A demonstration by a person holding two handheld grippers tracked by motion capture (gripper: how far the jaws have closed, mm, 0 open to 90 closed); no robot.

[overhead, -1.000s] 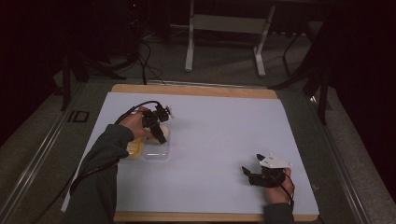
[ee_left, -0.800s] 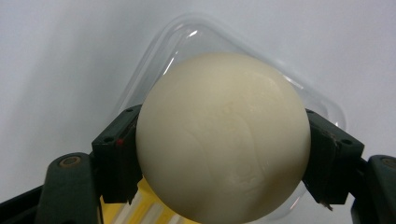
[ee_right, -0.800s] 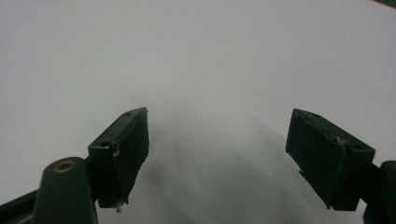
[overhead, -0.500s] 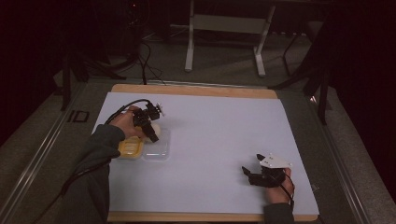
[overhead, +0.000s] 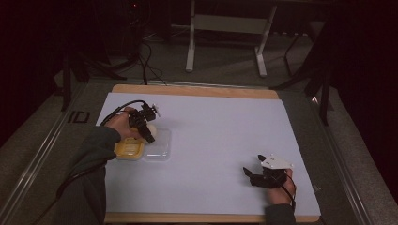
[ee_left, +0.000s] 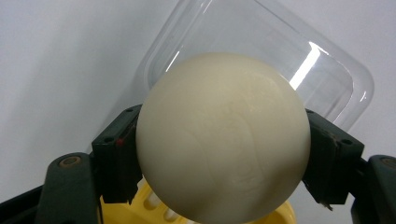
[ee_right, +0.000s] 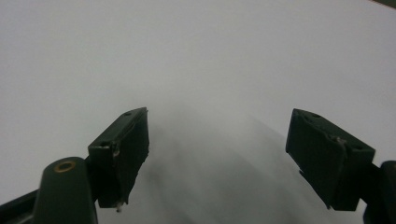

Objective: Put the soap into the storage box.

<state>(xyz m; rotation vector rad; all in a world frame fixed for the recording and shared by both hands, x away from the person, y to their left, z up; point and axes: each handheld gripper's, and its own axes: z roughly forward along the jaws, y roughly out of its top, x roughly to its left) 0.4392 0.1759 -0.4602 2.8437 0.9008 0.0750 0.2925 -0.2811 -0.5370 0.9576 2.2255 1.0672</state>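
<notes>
A person sits at a table covered with a smooth, matte, pale sheet (overhead: 225, 140), holding a two-jaw gripper in each hand. The left gripper (ee_left: 224, 154) clamps a smooth, round, cream-white ball (ee_left: 223, 135) between its two black, blocky jaws, one pad pressed against each side. The ball is held in the air just above a shallow yellow plastic tray (overhead: 128, 150) with rounded corners, near the table's left side. Touching the tray on its right lies a clear, glossy plastic lid (ee_left: 280, 56), rectangular with rounded corners, catching a streak of light. The right gripper (ee_right: 217, 163) rests low near the table's front right corner, its jaws spread wide with nothing between them, over the bare sheet.
</notes>
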